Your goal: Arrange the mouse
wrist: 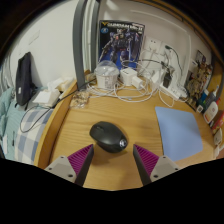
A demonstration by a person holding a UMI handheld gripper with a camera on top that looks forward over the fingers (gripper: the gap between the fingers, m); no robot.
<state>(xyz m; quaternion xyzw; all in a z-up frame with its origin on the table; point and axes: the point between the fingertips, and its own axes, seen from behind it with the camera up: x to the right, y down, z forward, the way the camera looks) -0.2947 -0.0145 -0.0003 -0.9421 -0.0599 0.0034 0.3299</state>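
- The mouse [108, 136] is dark and rounded, and it lies on the wooden worktop [130, 112] just ahead of the fingers, in line with the gap between them and a little nearer the left one.
- The gripper [110, 160] is wide apart and holds nothing; its fingers [70, 163] stand one at each side, their pink pads [149, 159] facing inward, and neither pad touches the mouse.
- The mouse rests on its own on the worktop, with bare wood showing between it and each fingertip.
- A pale blue flat mat [184, 131] lies on the worktop ahead of the right finger and to the right of the mouse, apart from it.
- Beyond the mouse, near the back edge of the worktop, a clear round container [106, 77] stands among a tangle of white cables [133, 88].
- Behind these a poster [123, 43] with a robot figure stands against the wall.
- Far off to the left beyond the fingers a dark bag-like shape [25, 77] hangs or leans, with pale items below it that cannot be told apart.
- To the far right beyond the mat there are small cluttered things [206, 95], too small to name.
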